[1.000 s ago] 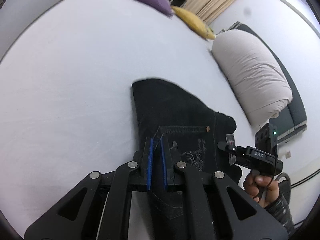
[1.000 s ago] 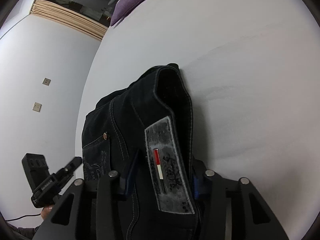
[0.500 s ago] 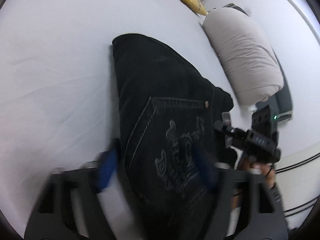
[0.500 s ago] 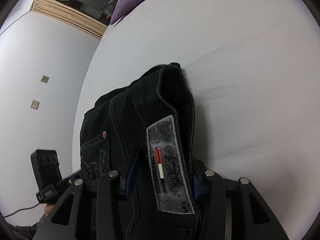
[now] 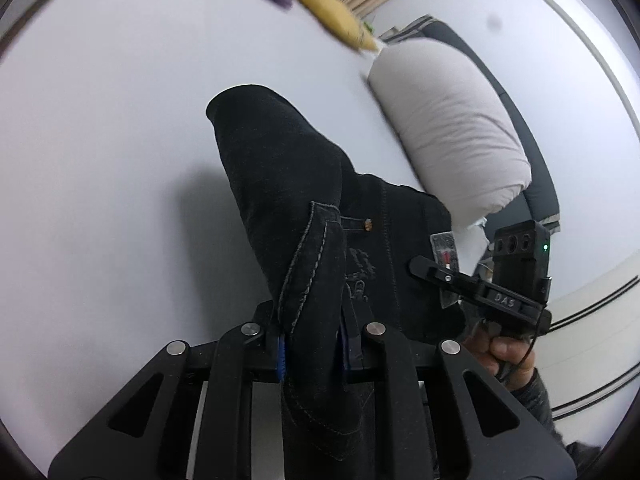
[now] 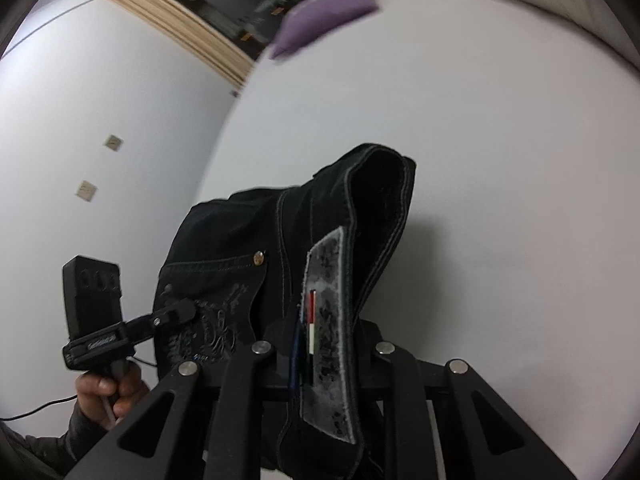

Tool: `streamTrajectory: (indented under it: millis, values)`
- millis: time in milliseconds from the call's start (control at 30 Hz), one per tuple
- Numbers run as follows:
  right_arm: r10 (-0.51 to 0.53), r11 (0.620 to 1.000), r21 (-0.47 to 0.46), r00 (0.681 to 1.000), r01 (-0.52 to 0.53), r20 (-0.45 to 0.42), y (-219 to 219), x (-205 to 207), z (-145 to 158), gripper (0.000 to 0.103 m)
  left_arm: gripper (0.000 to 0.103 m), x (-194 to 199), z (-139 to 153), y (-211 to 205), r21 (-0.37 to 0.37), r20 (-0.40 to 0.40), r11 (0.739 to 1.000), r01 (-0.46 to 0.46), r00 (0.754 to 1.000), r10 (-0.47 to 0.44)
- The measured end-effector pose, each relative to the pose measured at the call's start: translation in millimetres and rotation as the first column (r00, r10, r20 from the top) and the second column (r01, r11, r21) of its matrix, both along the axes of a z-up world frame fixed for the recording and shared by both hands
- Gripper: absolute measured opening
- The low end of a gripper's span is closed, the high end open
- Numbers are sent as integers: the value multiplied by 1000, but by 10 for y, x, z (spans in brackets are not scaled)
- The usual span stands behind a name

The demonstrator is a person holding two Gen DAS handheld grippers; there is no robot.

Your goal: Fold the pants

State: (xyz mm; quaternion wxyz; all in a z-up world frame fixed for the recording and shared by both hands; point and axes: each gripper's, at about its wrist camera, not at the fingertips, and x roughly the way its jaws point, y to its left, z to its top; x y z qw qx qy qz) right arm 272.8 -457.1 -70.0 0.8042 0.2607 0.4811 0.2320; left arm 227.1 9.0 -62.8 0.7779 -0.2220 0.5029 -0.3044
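Black jeans (image 5: 280, 168) are folded into a thick bundle and held up above a white bed (image 5: 100, 120). My left gripper (image 5: 312, 350) is shut on the pocket edge of the bundle. My right gripper (image 6: 328, 354) is shut on the waistband with its grey brand patch (image 6: 328, 320). The jeans (image 6: 240, 248) hang between both grippers, their far end drooping toward the sheet. Each gripper shows in the other's view, the right one (image 5: 480, 292) and the left one (image 6: 120, 328).
A beige bolster pillow (image 5: 448, 132) lies at the bed's right side. A purple cushion (image 6: 324, 20) and a yellow cushion (image 5: 332, 24) lie at the far end. A white wall with outlets (image 6: 86, 190) lies left of the bed.
My left gripper opened wide over the jeans, then shut on the pocket edge. Both grippers have lifted the bundle off the sheet; a shadow now shows beneath it.
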Motion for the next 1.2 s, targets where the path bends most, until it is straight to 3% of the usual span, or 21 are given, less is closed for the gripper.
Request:
streamTrajectory:
  millis: [167,300,367,400,500,600,700,767,800,833,900,933,967,1000,1067,1167,1200]
  values:
    - [28,997,74,999,-26,-21,395,709,-81,20,17,488,161,408,103,59,994,-30,998,24]
    - [30,994,103,994,-20,-100,648,1149,-461,20,18,875,-118,689,160,30,985,-61,998,57]
    - [11,991,132,987,11,-163,650,1288,-738,28,27,1002,-379,797,171,-23,983,-69,997,73]
    - [-9,982,182,980,46,-197,585,1320,-896,39,33,1036,-511,854,169,-48,983,-77,995,86]
    - [-23,933,351,985,82,-169,378,1229,-1076,38,40,999,-661,1010,93,-40,991,-100,994,104]
    - [-51,922,374,991,94,-124,239,1053,-1073,38,42,938,-624,1086,103,0,989,-103,995,104]
    - [-114,931,336,988,143,-105,99,791,-1019,44,50,762,-551,1159,163,45,978,-126,992,121]
    - [-166,951,248,981,186,-98,42,569,-937,47,60,600,-448,1106,236,90,957,-169,984,151]
    - [-190,958,202,978,204,-87,41,438,-884,49,61,472,-398,1070,289,128,937,-195,978,164]
    - [-216,960,164,974,225,-73,38,326,-816,61,61,349,-323,1071,326,170,920,-219,971,170]
    - [-284,956,69,959,285,-21,69,46,-630,74,63,-14,-115,1004,429,313,850,-306,933,178]
    - [-305,952,29,952,304,20,103,-87,-514,74,71,-220,28,965,472,397,804,-361,901,172]
    - [-318,948,1,946,318,61,94,-194,-417,74,81,-412,69,947,481,441,783,-394,881,172]
    - [-331,941,-30,937,336,112,120,-327,-277,77,86,-631,228,944,475,506,756,-450,843,184]
    - [-344,923,-99,914,371,217,231,-542,13,84,103,-1002,531,874,431,597,724,-538,772,218]
    - [-321,892,-165,848,420,422,398,-879,543,92,103,-1370,929,717,372,666,704,-605,702,251]
    - [-313,875,-181,809,450,497,463,-996,743,102,103,-1484,1092,677,364,687,691,-625,681,255]
